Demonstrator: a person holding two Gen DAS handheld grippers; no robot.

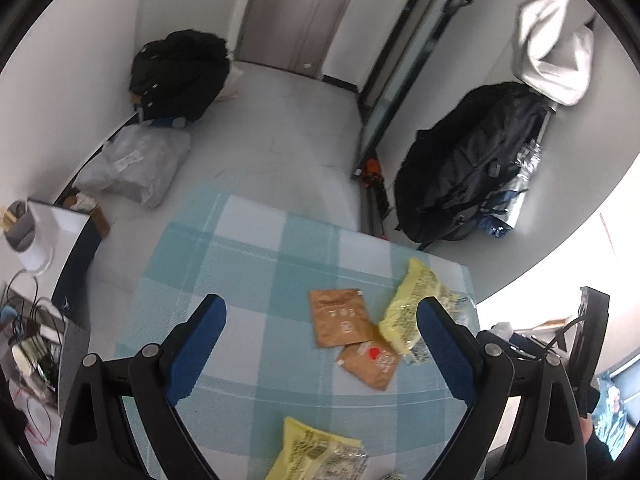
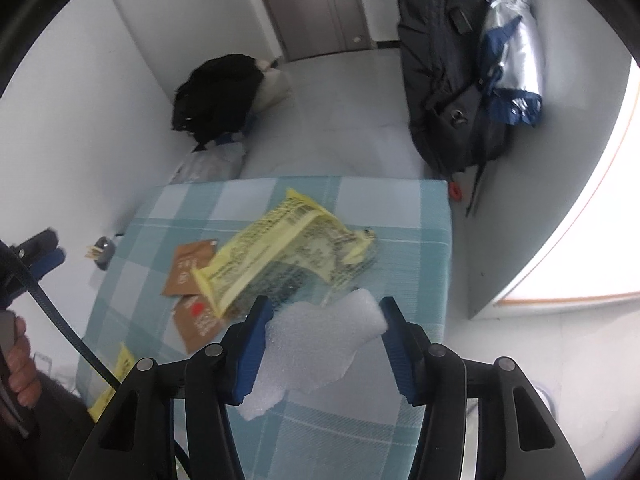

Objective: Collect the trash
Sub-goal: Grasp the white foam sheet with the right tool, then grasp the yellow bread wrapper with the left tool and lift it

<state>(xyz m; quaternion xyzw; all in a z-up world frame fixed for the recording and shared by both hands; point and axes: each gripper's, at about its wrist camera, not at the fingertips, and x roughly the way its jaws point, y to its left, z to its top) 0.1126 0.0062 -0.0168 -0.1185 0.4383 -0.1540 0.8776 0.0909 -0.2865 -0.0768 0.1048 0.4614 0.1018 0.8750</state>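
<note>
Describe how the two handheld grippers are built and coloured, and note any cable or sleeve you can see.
The left gripper and the right gripper match: black linkage arms with round silver pivot pins, each ending in a ribbed blue pad. A black cable runs past the person's hand, above a dark sleeve.

From my seat the table (image 2: 416, 216) wears a matt woven cloth in pale blue and white checks, its threads faintly ribbed. On it, the yellow wrapper (image 2: 280, 240) looks like thin crinkled plastic film, glossy, partly clear at its torn end. Beside that wrapper lie two brown sachets (image 1: 340, 316), flat and dull like kraft paper. My right claw (image 2: 326, 320) has matt black plastic arms, metal pivot pins and blue ridged rubbery pads; between them sits a white foam piece (image 2: 320, 332), finely pebbled and soft-looking. The left claw (image 1: 320, 320) is built alike.
</note>
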